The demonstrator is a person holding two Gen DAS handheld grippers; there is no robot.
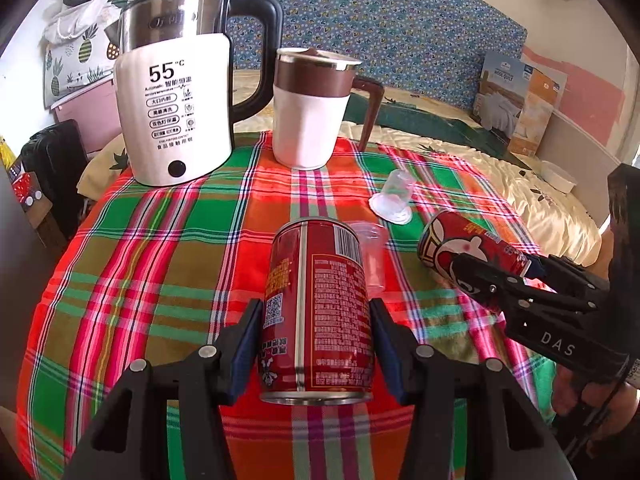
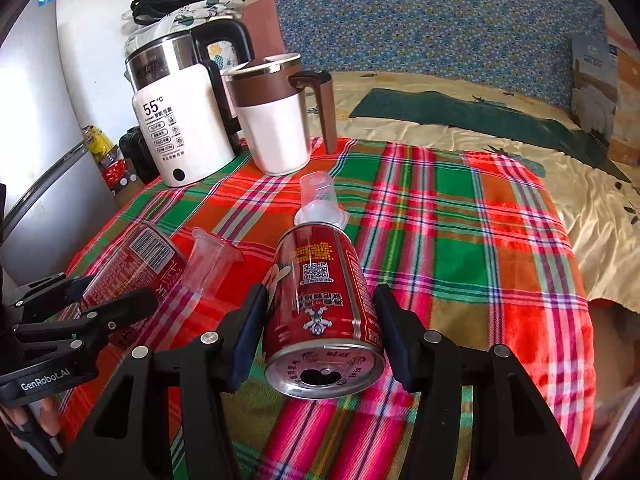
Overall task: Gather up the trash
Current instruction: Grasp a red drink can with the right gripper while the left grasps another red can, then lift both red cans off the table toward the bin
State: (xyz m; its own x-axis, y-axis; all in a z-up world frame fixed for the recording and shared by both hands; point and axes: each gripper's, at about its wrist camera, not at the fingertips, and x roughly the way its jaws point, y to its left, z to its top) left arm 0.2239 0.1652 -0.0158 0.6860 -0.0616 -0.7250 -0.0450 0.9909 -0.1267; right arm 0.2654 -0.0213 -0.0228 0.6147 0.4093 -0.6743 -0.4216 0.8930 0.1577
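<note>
Left hand-held gripper (image 1: 316,344) and right hand-held gripper (image 2: 320,340): matte black plastic frames of angular, open-webbed links, each joint capped by a round silver screw head. Fingers (image 1: 248,348) end in dark blue flat pads. White lettering marks the bodies ("DAS" on the right, "GenRobot.AI" on the left).

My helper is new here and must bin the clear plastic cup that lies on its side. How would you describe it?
Find the white kettle and mug on the plaid cloth. Nearer, beside them, a clear cup lies tipped over, its white frilly rim facing you. The other clear cup lies against a red can.
</note>
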